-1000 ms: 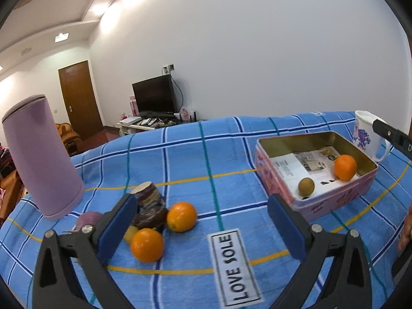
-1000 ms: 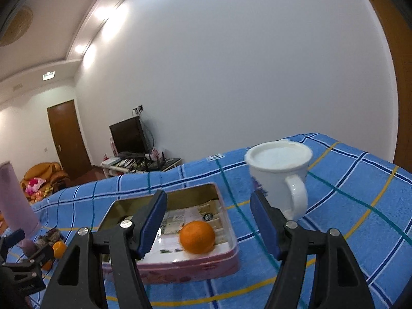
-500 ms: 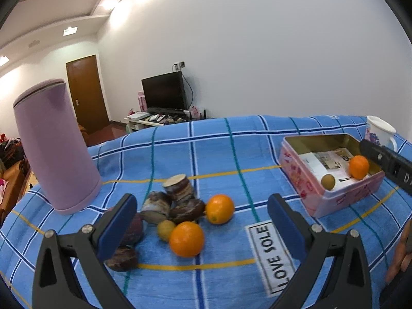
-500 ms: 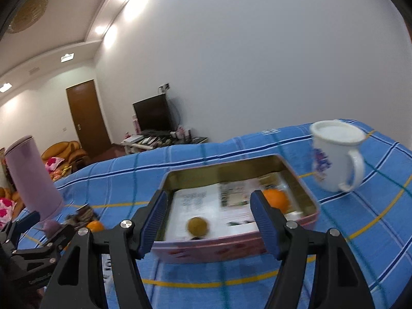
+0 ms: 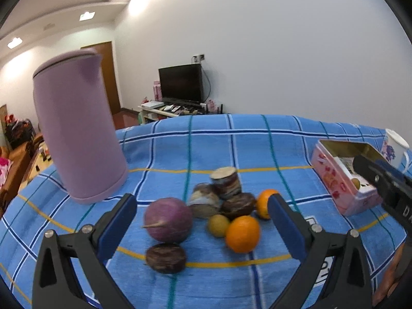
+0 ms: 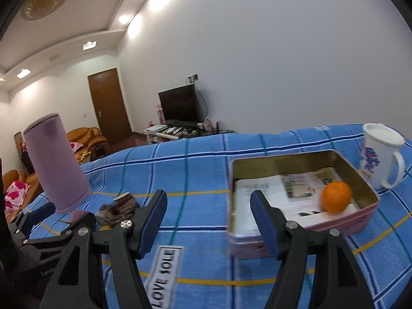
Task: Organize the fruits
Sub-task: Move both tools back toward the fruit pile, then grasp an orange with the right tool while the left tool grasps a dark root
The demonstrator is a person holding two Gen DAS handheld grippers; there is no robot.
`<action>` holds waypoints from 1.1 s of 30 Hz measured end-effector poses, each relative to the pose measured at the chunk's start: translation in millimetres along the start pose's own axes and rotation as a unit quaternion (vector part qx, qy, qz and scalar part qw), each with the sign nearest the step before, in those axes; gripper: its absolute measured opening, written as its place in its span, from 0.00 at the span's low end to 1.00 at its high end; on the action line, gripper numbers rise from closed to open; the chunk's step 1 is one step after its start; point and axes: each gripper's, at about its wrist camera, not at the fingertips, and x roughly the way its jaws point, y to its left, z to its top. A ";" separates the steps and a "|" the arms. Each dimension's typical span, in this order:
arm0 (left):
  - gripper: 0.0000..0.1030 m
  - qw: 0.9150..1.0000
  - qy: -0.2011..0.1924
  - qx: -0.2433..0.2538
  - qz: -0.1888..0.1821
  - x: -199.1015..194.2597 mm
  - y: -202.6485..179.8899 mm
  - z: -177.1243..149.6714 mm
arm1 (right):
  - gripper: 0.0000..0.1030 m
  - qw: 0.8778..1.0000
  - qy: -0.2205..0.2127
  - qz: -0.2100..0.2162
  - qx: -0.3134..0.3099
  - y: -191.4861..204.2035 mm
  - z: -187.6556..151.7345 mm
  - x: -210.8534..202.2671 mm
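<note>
Both grippers [image 5: 202,228] [image 6: 208,221] agape, empty — purple jug [image 5: 77,139] behind fruit pile [image 5: 219,206], tin [image 6: 303,195] perhaps clear.

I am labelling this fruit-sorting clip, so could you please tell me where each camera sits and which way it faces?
Left wrist: on the left gripper, looking forward and down at the fruit pile, near orange foremost; both open fingers show, and the right gripper at the right edge.
Right wrist: on the right gripper, facing the blue cloth beside the pink tin; open fingers show, left gripper at left.
Shared: purple jug, tin, white mug, television.
</note>
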 end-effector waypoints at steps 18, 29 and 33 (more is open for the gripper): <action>1.00 0.996 0.066 -0.042 0.045 24.7 99.9 3.8 | 0.66 0.985 0.112 0.097 -0.091 76.2 -15.5 36.9; 0.99 0.995 0.098 -0.002 -0.031 20.8 102.5 -3.3 | 0.49 0.962 0.200 0.133 -0.130 119.8 -30.7 72.0; 0.96 0.993 0.098 0.027 -0.054 17.3 90.8 -4.7 | 0.43 0.955 0.224 0.137 -0.141 129.9 -35.8 80.7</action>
